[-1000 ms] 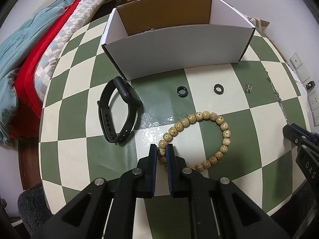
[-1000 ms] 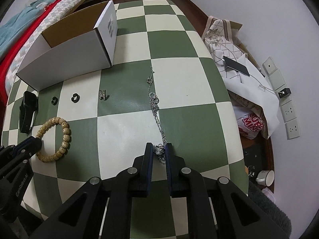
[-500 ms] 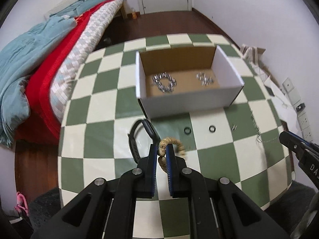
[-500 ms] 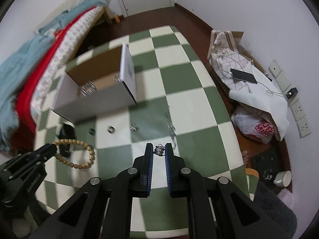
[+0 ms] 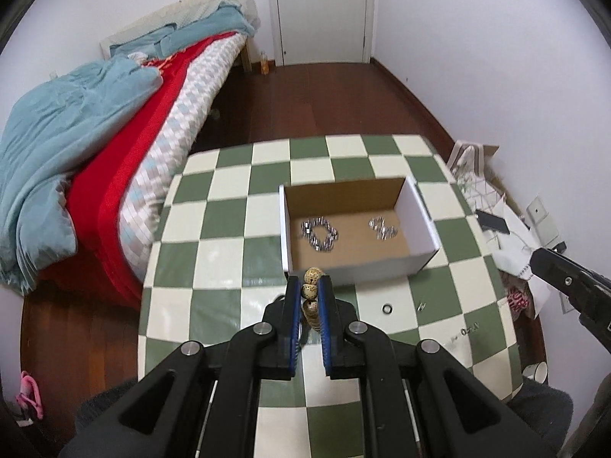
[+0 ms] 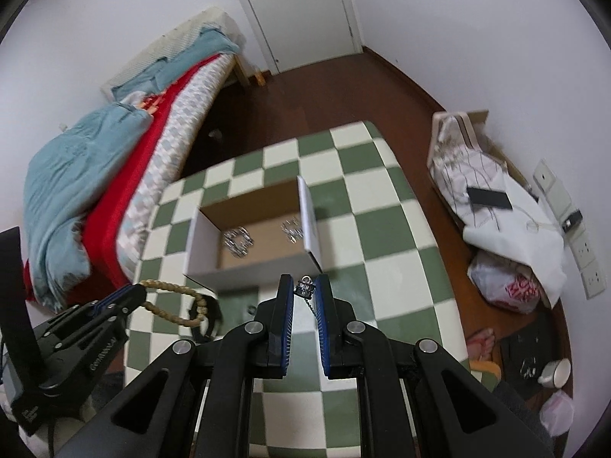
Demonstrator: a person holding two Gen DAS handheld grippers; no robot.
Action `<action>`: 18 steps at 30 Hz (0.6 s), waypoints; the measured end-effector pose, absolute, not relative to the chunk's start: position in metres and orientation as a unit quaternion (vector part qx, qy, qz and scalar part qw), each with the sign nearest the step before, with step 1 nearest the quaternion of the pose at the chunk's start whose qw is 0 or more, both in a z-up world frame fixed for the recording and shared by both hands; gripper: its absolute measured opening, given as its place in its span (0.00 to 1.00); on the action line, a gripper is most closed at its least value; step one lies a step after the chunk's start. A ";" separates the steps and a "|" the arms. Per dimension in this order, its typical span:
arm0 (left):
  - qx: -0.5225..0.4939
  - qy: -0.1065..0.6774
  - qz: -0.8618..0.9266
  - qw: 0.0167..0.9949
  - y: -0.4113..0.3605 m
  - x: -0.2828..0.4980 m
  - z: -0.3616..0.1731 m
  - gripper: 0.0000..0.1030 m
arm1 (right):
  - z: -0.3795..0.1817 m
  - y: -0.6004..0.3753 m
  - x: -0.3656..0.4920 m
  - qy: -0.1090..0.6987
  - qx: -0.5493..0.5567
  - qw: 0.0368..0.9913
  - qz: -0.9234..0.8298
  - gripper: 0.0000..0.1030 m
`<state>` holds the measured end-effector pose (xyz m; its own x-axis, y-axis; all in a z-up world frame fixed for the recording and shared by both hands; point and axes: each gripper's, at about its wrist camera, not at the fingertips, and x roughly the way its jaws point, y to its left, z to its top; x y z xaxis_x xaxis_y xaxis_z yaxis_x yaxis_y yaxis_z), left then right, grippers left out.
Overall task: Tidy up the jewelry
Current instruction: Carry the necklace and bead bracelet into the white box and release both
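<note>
My left gripper (image 5: 309,286) is shut on a wooden bead bracelet (image 5: 311,294) and holds it high above the checkered table (image 5: 229,221), in front of the open white cardboard box (image 5: 362,267). The bracelet also hangs from it in the right wrist view (image 6: 172,297). My right gripper (image 6: 305,290) is shut on a silver chain necklace (image 6: 305,287), whose chain dangles between the jaws. The box holds two silver jewelry pieces (image 5: 319,233) (image 5: 383,227). A black ring (image 5: 387,309) and small earrings (image 5: 421,306) lie on the table.
A black smartwatch (image 6: 206,316) lies on the table, partly hidden. A bed with red and blue bedding (image 5: 95,145) stands left of the table. Bags and a phone (image 6: 488,198) lie on the floor at the right, beside wall sockets (image 6: 588,263).
Both grippers have risen far above the table, lifting the bead bracelet and the necklace off it. The box interior has come into view from above.
</note>
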<state>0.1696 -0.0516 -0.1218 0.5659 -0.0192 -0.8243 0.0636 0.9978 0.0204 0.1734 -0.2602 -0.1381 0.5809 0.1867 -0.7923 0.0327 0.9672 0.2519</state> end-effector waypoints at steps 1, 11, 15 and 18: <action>0.023 0.460 -0.024 0.887 -0.051 0.171 -0.116 0.06 | -0.132 -0.257 0.175 0.452 0.117 0.883 0.048 0.12; 0.024 0.422 -0.026 0.906 -0.047 0.194 -0.073 0.06 | -0.071 -0.226 0.201 0.409 0.094 0.904 0.081 0.12; 0.016 0.418 -0.030 0.908 -0.043 0.213 -0.063 0.06 | -0.055 -0.216 0.220 0.401 0.089 0.907 0.090 0.12; 0.005 0.425 -0.033 0.904 -0.037 0.228 -0.063 0.06 | -0.051 -0.207 0.234 0.402 0.085 0.906 0.097 0.12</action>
<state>0.2284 -0.0372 -0.0633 0.6358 -0.0558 -0.7699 0.0637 0.9978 -0.0197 0.2344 -0.2075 -0.0506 0.6577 0.2441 -0.7126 -0.1075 0.9668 0.2319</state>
